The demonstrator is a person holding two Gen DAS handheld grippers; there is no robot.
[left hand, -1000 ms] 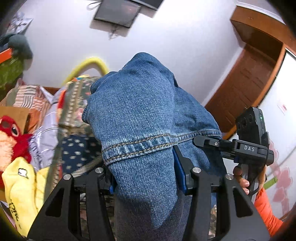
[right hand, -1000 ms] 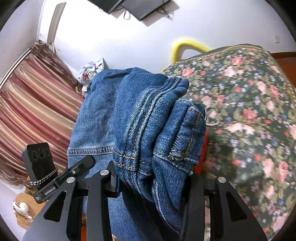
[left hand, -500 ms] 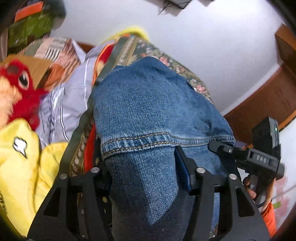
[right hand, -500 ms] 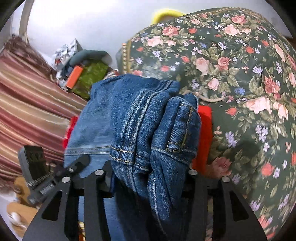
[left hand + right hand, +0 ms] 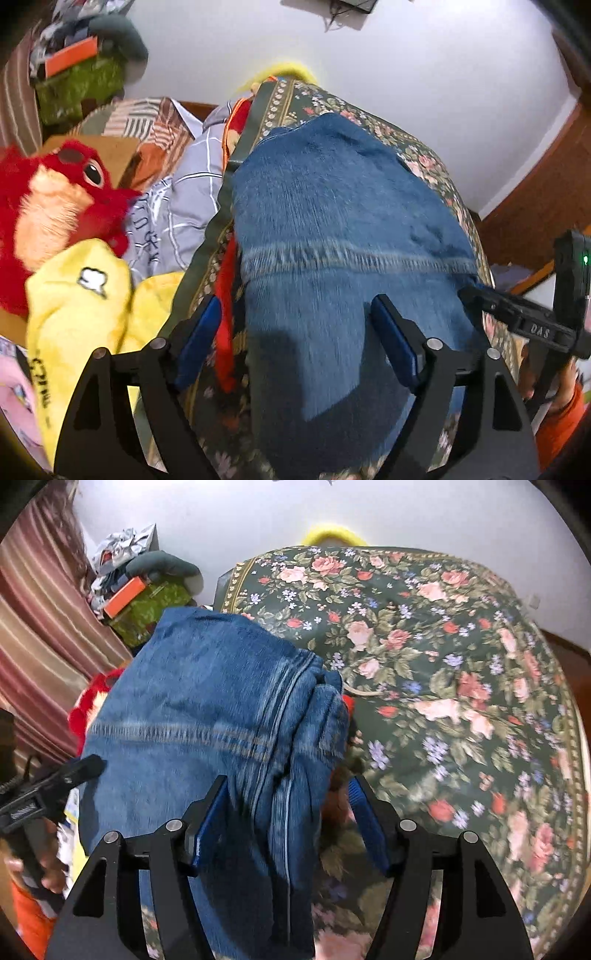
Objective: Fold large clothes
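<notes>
Both views now tip further down than a second ago: ceiling fixtures have slid out of the top, the bed fills more of each picture, and the pads that were clamped on denim have drawn apart.

Left wrist view: the left claw (image 5: 295, 332) is opening. Its left pad stands clear of the cloth beside a red strip, and its right pad sits at the edge of the fold, so the grip looks released with the denim between the fingers. The folded jeans (image 5: 340, 236) lie on the floral bedspread (image 5: 424, 162), a stitched hem running across them. To the left are a red plush toy (image 5: 55, 199), a yellow garment (image 5: 81, 295) and grey checked bedding (image 5: 184, 192). At the right edge the other handheld tool shows, with a hand and an orange sleeve (image 5: 561, 424).

Right wrist view: the right claw (image 5: 284, 812) is opening too. Its right pad is off the cloth; the left pad lies close against the denim, and whether it presses I cannot tell for the blur. The jeans (image 5: 207, 709) rest on the bedspread (image 5: 443, 664) near its left side, their thick seamed edge bunched between the fingers. Striped curtains (image 5: 40, 627) and a green box (image 5: 155, 605) stand beyond.

The step in hand seems to be laying the fold down and letting go. Next, both claws should back straight out without dragging the top layer, then the bundle may want smoothing or one more fold.
</notes>
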